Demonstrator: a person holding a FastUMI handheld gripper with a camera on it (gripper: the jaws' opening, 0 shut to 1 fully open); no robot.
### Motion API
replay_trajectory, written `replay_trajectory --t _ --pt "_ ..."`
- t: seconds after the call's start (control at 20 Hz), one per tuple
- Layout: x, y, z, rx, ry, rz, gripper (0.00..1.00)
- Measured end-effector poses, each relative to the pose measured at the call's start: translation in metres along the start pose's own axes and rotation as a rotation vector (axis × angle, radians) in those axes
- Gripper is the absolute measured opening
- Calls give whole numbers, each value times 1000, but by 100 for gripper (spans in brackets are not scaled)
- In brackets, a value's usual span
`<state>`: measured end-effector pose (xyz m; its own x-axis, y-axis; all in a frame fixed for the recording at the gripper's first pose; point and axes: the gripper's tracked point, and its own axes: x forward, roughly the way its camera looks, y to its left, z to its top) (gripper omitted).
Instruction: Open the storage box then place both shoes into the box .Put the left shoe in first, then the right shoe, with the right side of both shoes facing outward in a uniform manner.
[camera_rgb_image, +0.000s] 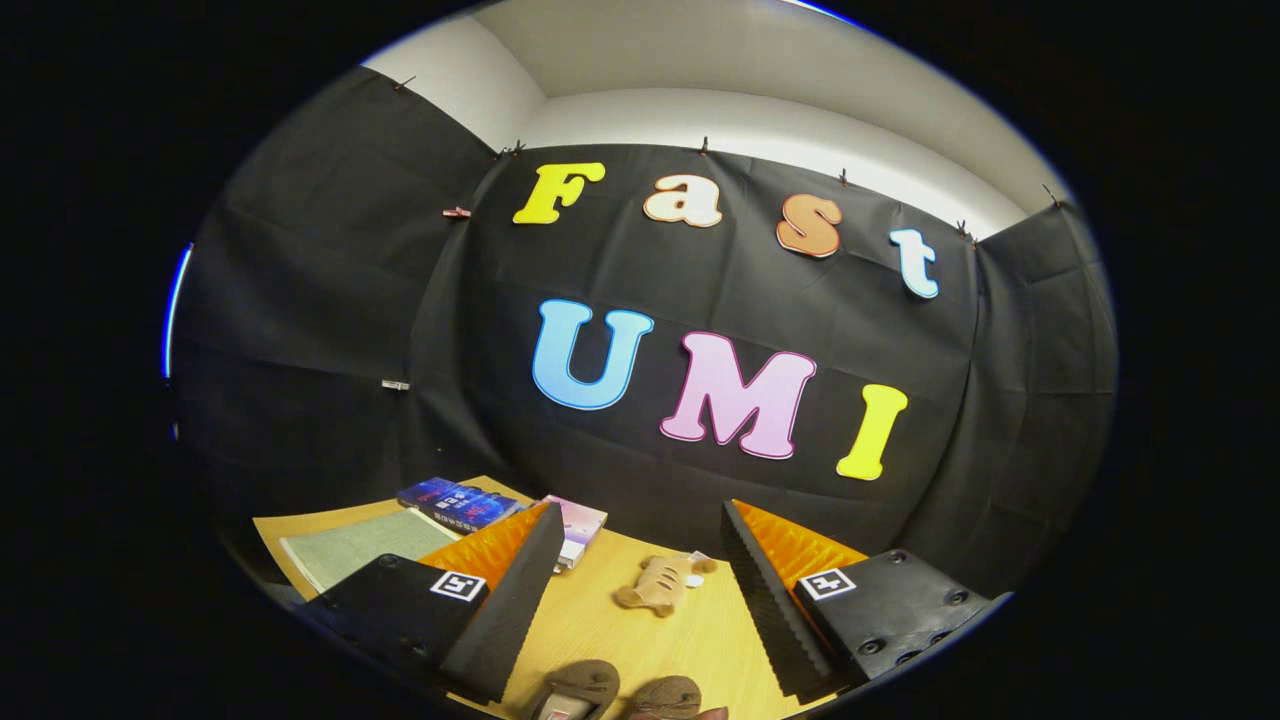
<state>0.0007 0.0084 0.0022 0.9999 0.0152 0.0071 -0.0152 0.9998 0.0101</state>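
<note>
Claw (640, 600) wide open, holding nothing, above the desk (660, 640)
Shoes (625, 692) barely peek in below, I think; grabbing blind could snag the wrong one first.

Not much to read here, honestly. The only markings up close are the little square black-and-white coded tags, one on each black finger block of the gripper (640, 590), and those are patterns, not words. Its fingers stand wide apart with nothing between them. The dark blue printed books (460, 503) at the far side of the light wooden tabletop (640, 640) have some pale print on the covers, but it's way too small and blurry to make out.
</note>
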Motion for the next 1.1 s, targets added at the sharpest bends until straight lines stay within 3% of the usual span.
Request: replay_trajectory --t 0.2,0.45,0.7,0.9,1.1 --pt "0 26 -3 83 4 119 97" --pt "-10 89 -18 242 69 397 97" --pt "-16 144 -67 489 228 650 99" --pt "-21 167 -119 664 447 772 98" --pt "-19 179 -169 885 615 827 97"
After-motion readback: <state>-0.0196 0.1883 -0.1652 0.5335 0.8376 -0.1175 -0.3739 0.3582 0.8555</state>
